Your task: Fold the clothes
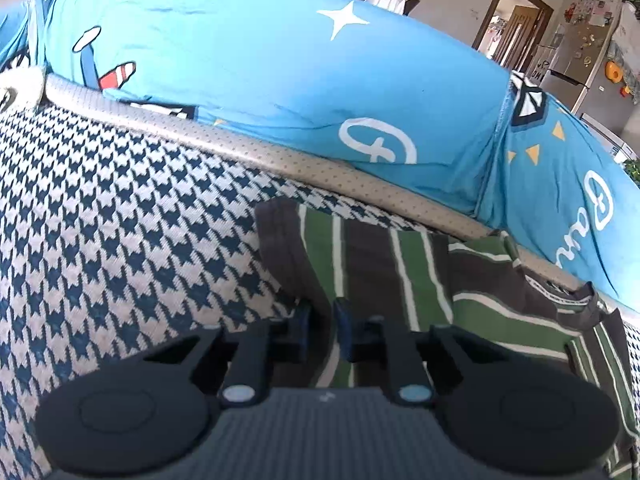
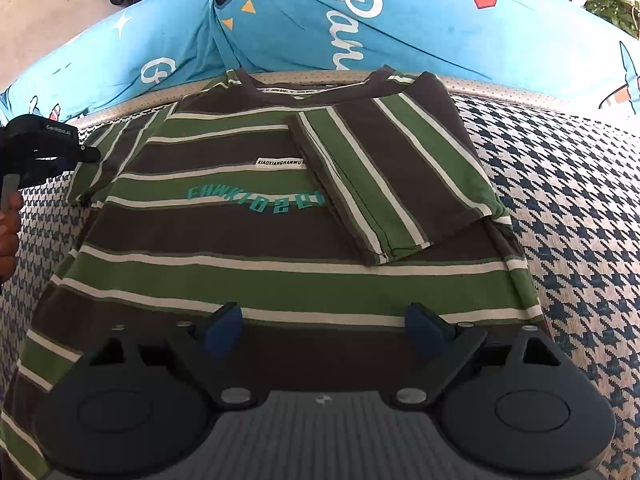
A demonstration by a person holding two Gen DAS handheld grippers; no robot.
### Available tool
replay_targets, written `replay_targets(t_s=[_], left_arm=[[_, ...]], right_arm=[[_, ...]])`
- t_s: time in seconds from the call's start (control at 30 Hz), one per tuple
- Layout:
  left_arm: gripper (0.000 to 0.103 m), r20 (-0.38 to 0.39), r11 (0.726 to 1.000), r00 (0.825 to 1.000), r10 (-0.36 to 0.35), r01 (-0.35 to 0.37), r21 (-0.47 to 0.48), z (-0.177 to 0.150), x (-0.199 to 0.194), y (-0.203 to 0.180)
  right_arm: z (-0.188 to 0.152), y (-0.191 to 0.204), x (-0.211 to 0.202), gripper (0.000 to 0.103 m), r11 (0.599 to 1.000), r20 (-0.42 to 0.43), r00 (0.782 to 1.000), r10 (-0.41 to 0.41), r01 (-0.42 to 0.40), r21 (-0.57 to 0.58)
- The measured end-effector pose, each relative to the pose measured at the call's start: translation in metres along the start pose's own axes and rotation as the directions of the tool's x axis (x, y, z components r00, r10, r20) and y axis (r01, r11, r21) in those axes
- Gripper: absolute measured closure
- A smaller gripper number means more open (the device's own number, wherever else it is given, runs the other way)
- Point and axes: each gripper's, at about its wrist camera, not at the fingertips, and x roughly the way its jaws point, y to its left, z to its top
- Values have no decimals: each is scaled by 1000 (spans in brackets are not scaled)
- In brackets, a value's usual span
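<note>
Where sleeve's folded in, striped tee (image 2: 248,240) label (image 2: 279,163) reads XIAOXIANGHANMU

Shirt (image 2: 224,240): label "XIAOXIANGHANMU" (image 2: 279,163) (teal print partly legible).

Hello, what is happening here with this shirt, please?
A person is folding a striped T-shirt that lies flat on a houndstooth cover, using a hand-held gripper in each hand. One sleeve is already folded in over the chest. The left gripper is shut on the edge of the other sleeve, which is still spread out at the side. The right gripper hangs open above the hem and holds nothing. Blue printed cushions stand behind.
</note>
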Motion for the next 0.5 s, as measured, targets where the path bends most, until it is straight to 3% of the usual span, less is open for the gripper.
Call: replay_targets(t_s=[0.23,0.4,0.5], left_arm=[[93,69,997,997,-43,38,65,5,-19,-28],[93,66,974,982,-177,164,158,-1,-34,-70],[90,4,940,963,-269,262,217,-15,-34,-97]], right_arm=[[0,-2,-1,14,1000,1,1000,8,-8,11],[1,-4,-2,14,1000,1,1000,14,-14,27],[1,-4,-1,14,1000,0,1000,12,-12,29]])
